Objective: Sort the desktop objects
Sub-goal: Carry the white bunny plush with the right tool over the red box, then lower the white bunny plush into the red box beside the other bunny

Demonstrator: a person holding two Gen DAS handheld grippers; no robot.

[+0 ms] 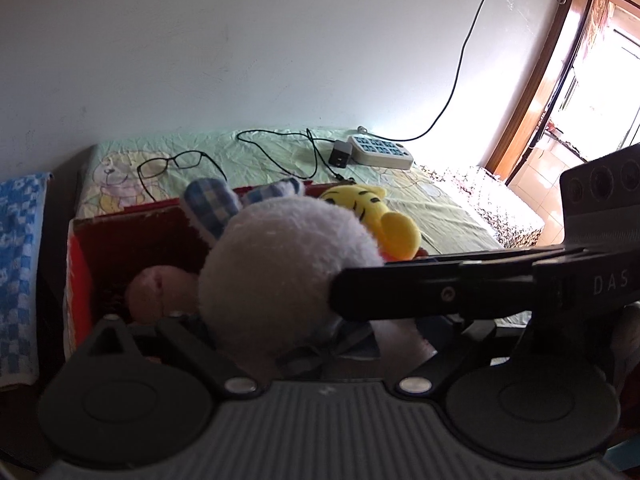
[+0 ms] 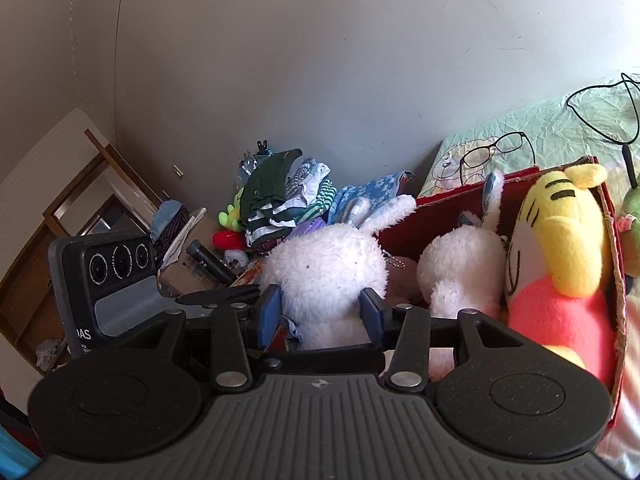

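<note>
Right hand-held gripper point(image 2: 320, 312) clamped on white plush point(image 2: 326, 264) at box point(image 2: 440, 208) nine o'clock for binning; left hand-held gripper point(image 1: 248, 320) spread.

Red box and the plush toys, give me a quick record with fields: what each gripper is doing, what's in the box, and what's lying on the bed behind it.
right gripper: shut on a white plush rabbit, blue pads against its sides, at the box's left end
left gripper: open, holding nothing; its fingertips are hidden
box: red cardboard, open top
in the box: second white plush rabbit, yellow plush bear in a pink top
on the bed: eyeglasses, white power strip, black adapter
</note>
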